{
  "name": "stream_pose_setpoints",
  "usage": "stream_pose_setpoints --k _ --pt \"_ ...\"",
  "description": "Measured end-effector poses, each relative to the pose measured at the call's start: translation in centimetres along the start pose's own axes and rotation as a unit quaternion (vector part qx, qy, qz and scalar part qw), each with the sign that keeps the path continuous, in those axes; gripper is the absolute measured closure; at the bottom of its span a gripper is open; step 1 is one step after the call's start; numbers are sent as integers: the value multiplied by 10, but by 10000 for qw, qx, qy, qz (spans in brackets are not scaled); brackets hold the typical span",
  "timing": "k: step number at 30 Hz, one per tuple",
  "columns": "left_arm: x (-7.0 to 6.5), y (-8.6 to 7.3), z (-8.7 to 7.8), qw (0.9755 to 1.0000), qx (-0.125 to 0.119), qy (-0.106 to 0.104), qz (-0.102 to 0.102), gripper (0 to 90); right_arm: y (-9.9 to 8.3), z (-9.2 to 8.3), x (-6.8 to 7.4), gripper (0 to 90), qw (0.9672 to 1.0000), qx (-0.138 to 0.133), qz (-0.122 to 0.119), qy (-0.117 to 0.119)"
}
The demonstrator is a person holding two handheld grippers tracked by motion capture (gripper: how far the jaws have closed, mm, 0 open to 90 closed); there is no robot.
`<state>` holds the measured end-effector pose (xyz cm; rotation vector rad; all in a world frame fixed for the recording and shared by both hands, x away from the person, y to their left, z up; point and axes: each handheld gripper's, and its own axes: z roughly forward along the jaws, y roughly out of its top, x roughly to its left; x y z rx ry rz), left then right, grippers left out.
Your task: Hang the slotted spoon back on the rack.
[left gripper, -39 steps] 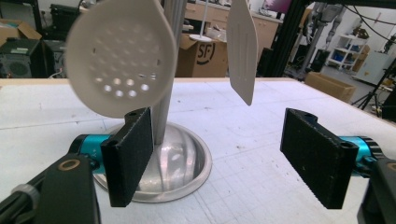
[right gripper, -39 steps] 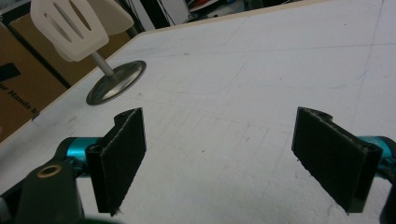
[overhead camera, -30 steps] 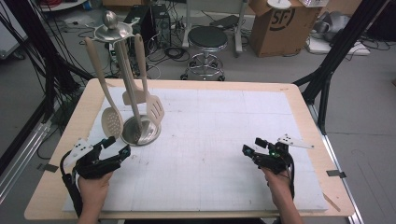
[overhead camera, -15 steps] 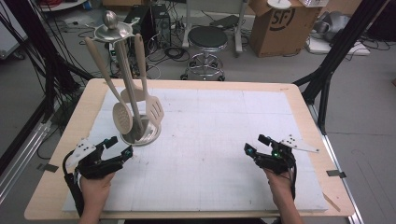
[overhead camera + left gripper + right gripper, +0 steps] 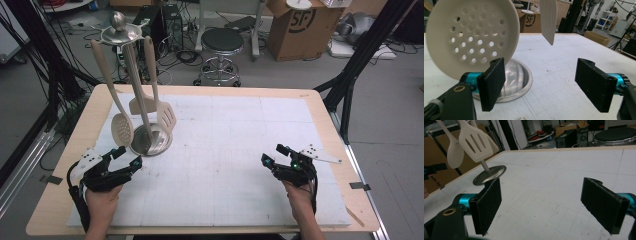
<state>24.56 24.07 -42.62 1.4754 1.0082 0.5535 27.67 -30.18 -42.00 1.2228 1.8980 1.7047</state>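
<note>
Skimmer (image 5: 121, 130) hangs from the rack (image 5: 131, 85) at the surface's (image 5: 240, 150) far left, bowl just ahead of your left gripper (image 5: 127, 158). Looks like light, stiff, smooth plastic; it'll likely swing, so pinch the handle low. Both grippers' jaws apart, empty. Right gripper (image 5: 272, 156) well apart. Turner (image 5: 166, 116) hangs beside it.

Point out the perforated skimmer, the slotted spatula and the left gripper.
perforated skimmer (image 5: 472, 37), left gripper view, middle of its holed disc.
slotted spatula (image 5: 475, 143), right gripper view, middle of its slotted blade.
left gripper (image 5: 127, 157), high view, midway between its fingertips.
</note>
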Motion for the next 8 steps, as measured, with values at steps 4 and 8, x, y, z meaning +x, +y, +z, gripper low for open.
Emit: stream_pose_setpoints --k 4,8 --pt "1 0 0 10000 8 5 -2 250 0 0 0 160 10000 5 -2 -2" --pt "0 0 0 10000 25 -1 14 249 0 0 0 160 10000 22 27 7"
